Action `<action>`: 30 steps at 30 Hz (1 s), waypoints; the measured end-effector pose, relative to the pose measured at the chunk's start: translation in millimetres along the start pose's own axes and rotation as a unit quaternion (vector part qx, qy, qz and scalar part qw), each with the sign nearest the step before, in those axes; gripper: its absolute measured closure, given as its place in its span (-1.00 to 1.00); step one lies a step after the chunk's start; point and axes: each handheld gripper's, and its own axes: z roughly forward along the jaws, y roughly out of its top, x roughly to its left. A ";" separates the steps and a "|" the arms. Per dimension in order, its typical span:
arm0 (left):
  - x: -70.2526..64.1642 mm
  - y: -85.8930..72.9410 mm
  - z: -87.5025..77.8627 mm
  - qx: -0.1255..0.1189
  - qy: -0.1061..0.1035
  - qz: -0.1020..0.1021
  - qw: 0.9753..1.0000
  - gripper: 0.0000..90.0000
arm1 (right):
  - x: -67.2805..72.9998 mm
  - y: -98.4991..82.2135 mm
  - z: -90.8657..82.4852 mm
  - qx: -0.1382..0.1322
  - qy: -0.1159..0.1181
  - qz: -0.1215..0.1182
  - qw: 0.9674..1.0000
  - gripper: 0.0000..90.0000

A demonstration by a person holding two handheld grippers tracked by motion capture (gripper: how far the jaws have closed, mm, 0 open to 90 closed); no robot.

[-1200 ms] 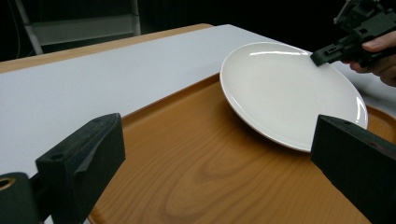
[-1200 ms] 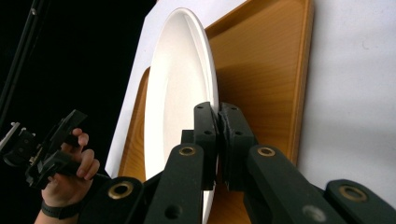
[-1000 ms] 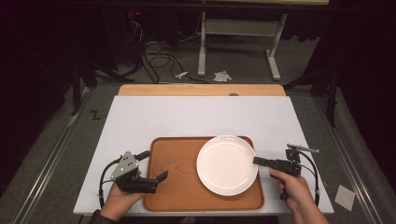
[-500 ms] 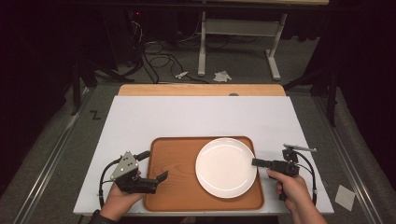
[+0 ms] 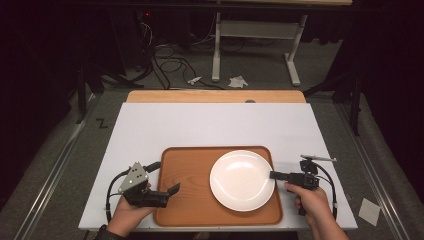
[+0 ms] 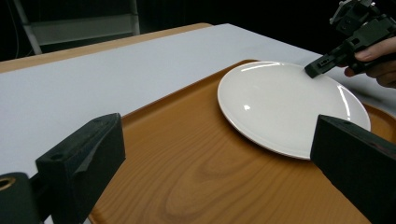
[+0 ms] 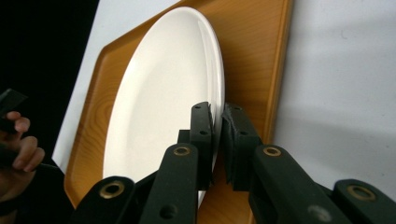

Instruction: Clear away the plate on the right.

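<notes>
Plate set on the tray, grip not yet let go

The white plate (image 5: 242, 180) is seen resting on the wooden tray (image 5: 187, 200); its rim is pinched by the right gripper (image 5: 273, 175), release judged outstanding, while the left gripper (image 5: 172, 189) is held spread, empty.

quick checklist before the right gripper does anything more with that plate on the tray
1. Right gripper jaws closed on the rim of the white plate: ok.
2. Plate inside the wooden tray: ok.
3. Left gripper open, over the tray's left part, apart from the plate: ok.
4. Tray fully on the white table: ok.
5. Plate face free of anything lying on it: ok.
6. Grip firm enough to lift without slipping: cannot tell.
</notes>
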 end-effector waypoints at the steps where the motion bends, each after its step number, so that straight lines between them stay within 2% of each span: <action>1: -0.1 0.0 0.0 0.000 0.000 0.000 1.000 -0.92 | 0.8 -0.4 1.3 0.002 -0.009 -0.005 1.000 0.87; 9: -0.2 0.0 0.0 0.000 -0.002 0.001 1.000 -0.92 | 2.9 -1.2 5.7 0.008 -0.032 -0.023 0.999 0.80; 15: -0.3 0.0 -0.5 0.000 -0.003 0.001 1.000 -0.92 | 2.9 -1.0 5.9 0.011 -0.037 -0.027 0.999 0.72; 20: -0.3 -0.1 -0.4 0.000 -0.003 0.001 1.000 -0.92 | 4.8 0.0 1.4 -0.007 -0.036 -0.033 0.999 0.58; 25: -0.4 0.0 0.3 0.001 -0.002 0.002 1.000 -0.92 | 7.7 1.1 -6.4 -0.021 -0.046 -0.062 0.997 0.40; 30: -0.2 -0.3 0.8 0.004 0.001 0.001 1.000 -0.92 | 16.9 0.8 -13.0 -0.044 -0.067 -0.105 0.991 0.27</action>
